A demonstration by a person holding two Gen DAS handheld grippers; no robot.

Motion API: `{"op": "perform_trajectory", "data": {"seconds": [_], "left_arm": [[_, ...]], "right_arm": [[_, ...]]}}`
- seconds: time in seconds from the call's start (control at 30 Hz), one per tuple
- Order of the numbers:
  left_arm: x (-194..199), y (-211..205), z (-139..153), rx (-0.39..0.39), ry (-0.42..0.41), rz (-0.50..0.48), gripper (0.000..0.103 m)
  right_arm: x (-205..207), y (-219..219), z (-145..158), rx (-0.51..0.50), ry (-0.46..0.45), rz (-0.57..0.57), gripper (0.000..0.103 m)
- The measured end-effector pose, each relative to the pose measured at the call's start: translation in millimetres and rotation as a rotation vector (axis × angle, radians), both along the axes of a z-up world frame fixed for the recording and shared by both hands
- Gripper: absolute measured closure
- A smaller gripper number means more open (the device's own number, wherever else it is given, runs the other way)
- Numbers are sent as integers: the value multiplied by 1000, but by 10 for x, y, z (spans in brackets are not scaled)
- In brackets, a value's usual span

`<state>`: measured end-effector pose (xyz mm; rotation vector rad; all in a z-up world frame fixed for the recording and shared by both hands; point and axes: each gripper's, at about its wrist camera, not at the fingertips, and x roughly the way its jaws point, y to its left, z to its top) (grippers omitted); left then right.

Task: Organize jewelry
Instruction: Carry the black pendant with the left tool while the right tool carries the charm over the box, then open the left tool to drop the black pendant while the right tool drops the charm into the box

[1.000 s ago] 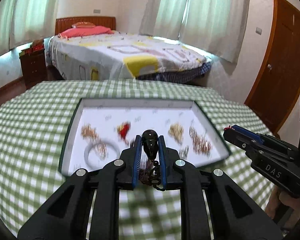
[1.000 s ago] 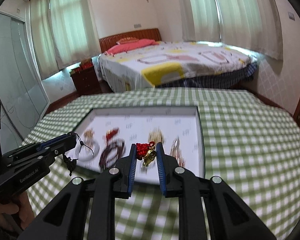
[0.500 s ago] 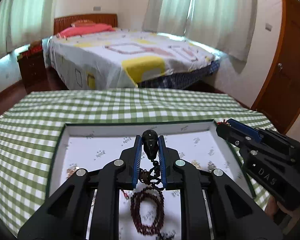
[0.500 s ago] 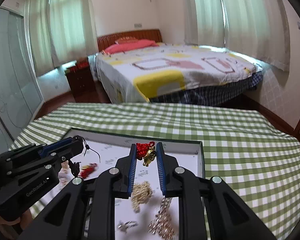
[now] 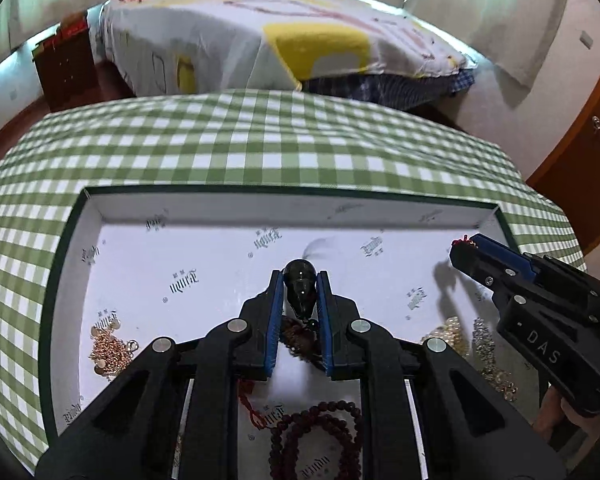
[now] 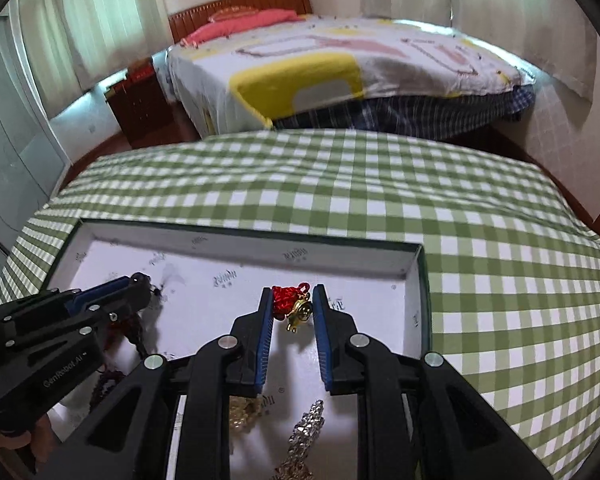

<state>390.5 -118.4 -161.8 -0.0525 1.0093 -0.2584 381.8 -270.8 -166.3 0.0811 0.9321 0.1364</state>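
Note:
My left gripper (image 5: 299, 280) is shut on a dark pendant (image 5: 300, 291) with dark red beads hanging under it, low over the white tray (image 5: 236, 204). It also shows in the right wrist view (image 6: 140, 286). My right gripper (image 6: 290, 298) is shut on a red knot charm with a gold bell (image 6: 294, 306), over the tray's (image 6: 418, 280) right part; it also shows in the left wrist view (image 5: 466, 246). A dark red bead bracelet (image 5: 320, 436), a gold chain pile (image 5: 110, 350) and a silver piece (image 6: 306, 434) lie in the tray.
The tray sits on a table with a green checked cloth (image 5: 260, 148). More gold and silver jewelry (image 5: 484, 344) lies at the tray's right side. A bed (image 6: 340, 68) stands beyond the table, a wooden door (image 5: 580, 152) at the right.
Both grippers have moved forward and down over the tray, each still holding its piece. The tray's far wall is now closer, and the pieces lying in it sit nearer the fingers.

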Motion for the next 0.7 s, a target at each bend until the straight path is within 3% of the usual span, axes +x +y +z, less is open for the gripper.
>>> {"op": "perform_trajectory", "data": {"seconds": [0.13, 0.43, 0.53, 0.7], "left_arm": [[51, -13, -50, 17, 38, 1, 86], [88, -107, -77, 60, 31, -20, 86], [104, -111, -74, 58, 32, -25, 84], [96, -117, -49, 55, 15, -23, 61]], "right_arm": [[48, -7, -102, 4, 59, -4, 82], [63, -2, -104, -5, 76, -7, 82], [55, -15, -95, -2, 70, -10, 74], [38, 12, -64, -24, 50, -4, 57]]}}
